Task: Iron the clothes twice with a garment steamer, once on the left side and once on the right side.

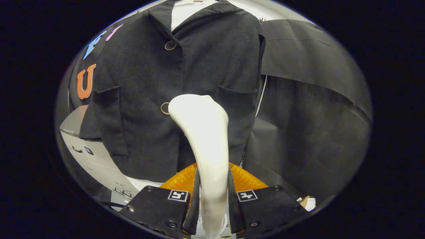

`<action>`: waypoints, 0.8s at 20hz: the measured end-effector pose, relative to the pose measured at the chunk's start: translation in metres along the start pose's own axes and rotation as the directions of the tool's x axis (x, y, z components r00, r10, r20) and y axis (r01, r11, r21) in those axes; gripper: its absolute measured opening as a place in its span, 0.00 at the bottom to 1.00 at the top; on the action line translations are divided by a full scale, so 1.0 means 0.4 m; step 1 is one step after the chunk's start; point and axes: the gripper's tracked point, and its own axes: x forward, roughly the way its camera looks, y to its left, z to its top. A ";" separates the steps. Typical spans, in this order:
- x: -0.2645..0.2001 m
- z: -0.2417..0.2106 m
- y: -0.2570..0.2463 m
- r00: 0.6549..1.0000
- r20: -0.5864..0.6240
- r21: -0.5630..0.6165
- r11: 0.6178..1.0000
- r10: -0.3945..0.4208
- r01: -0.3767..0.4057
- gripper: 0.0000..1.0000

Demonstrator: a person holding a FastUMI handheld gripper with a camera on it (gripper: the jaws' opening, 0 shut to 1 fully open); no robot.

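A dark jacket [186, 83] hangs upright in front of the booth's black cloth wall [308, 109], its collar open over a white panel [186, 11] whose top is cut off. Everything else is placed against this jacket. Beside it, on the side of its far pocket, the cloth wall hangs in folds, and a thin white cord [261, 94] runs down just along the jacket's edge. On the other side, below the sleeve, a grey-and-white appliance [89, 149] sits partly hidden behind the jacket's hem; what it is cannot be made out. In front of the jacket, over its lower middle, rises the white garment steamer [206, 139], its broad head close against the fabric just beside the lower button [165, 108]; whether it touches the cloth cannot be told. An upper button [170, 45] sits near the collar. An orange ribbed part [244, 181] shows behind the steamer's handle, mostly covered. The tongs [212, 202] pinch the steamer's handle, one finger pressed on each side. A small whitish object [308, 202] lies off below the cloth wall, too blurred to name.
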 end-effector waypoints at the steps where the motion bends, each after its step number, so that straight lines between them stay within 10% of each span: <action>1: 0.003 0.002 -0.007 1.000 -0.002 0.005 1.000 0.002 -0.002 0.40; 16: -0.052 0.004 -0.064 0.993 0.034 0.071 0.991 0.113 -0.115 0.40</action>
